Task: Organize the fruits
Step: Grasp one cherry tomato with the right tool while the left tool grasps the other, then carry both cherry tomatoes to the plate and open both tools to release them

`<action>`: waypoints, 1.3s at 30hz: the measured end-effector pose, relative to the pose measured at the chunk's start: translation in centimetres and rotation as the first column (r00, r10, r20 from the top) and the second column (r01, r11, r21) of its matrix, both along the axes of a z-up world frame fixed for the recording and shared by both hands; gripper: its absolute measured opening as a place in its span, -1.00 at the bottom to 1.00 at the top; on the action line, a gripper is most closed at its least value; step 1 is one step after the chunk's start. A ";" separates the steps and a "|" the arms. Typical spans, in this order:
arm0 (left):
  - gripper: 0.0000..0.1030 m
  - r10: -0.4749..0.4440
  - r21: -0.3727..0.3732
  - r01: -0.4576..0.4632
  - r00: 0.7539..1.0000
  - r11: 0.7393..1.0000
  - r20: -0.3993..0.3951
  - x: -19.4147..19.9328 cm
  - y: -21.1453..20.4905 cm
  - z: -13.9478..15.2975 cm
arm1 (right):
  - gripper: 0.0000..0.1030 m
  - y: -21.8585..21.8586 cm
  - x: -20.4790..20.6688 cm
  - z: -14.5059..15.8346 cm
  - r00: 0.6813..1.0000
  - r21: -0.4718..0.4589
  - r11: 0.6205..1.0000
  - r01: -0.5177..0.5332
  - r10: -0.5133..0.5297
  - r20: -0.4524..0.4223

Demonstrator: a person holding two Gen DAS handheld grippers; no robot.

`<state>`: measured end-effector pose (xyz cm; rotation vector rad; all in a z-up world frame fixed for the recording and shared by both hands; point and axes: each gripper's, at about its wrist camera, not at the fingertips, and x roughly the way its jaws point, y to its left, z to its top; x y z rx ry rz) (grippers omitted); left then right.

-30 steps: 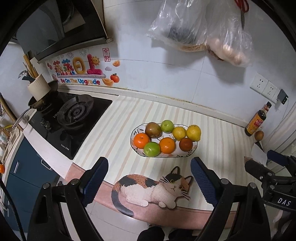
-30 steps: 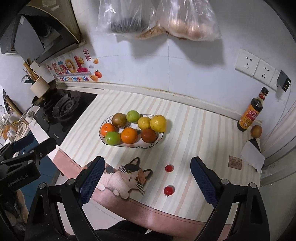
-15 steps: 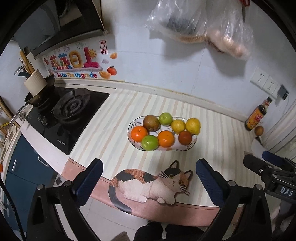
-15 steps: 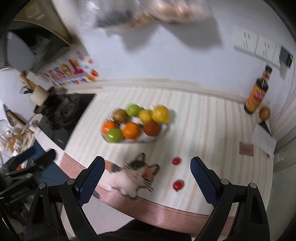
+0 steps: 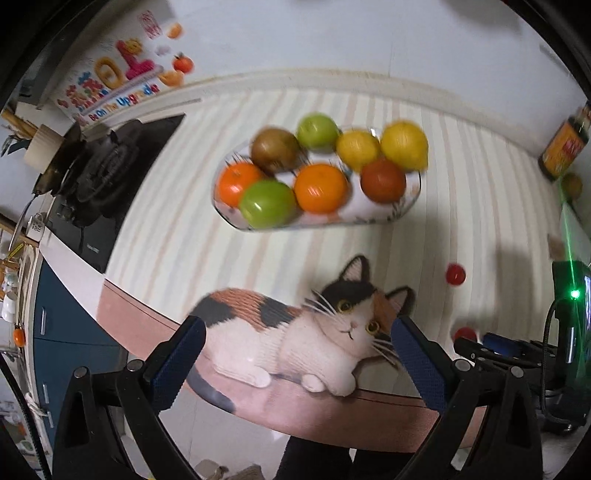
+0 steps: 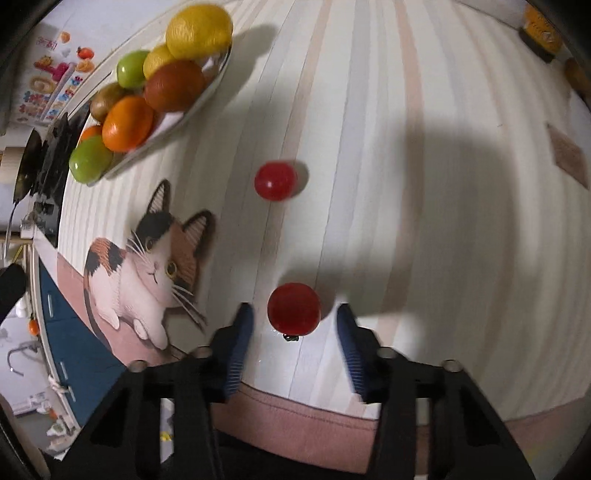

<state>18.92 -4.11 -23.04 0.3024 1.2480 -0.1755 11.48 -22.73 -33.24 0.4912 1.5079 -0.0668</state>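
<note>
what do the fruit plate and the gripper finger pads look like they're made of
Fruit plate: probably glazed ceramic, judging by the glossy white rim and printed pattern. Right gripper finger pads: likely blue rubber or soft plastic, matte and ribbed, on black rigid-looking arms.

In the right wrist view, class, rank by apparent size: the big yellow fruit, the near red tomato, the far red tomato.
1. Big yellow fruit, largest.
2. Near red tomato, between the right tool fingers.
3. Far red tomato.
The two tomatoes may match in real size; nearness enlarges the closer one.

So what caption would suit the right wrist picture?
Open right tool straddling the nearer small red round fruit on the striped countertop.
</note>
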 end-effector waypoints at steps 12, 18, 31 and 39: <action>0.99 -0.095 -0.087 0.083 0.986 0.993 -0.136 0.8 -8.0 -4.4 | -0.36 -6.4 -1.1 2.6 0.995 -0.043 0.997 0.068 -0.065 0.079; 0.91 -0.125 -0.167 0.087 0.964 0.982 -0.234 2.7 -12.6 -7.3 | -0.36 -11.1 -1.9 1.3 0.988 -0.042 0.988 0.149 -0.146 0.054; -0.54 -0.192 -0.185 0.144 0.942 0.972 -0.276 3.6 -16.7 -10.6 | -0.36 -12.9 -2.1 1.0 0.986 -0.005 0.987 0.161 -0.161 0.054; -0.55 -0.105 -0.208 0.044 0.950 0.977 -0.294 3.4 -11.3 -10.2 | -0.36 -8.0 1.3 -0.2 0.995 0.061 0.998 -0.002 -0.004 0.100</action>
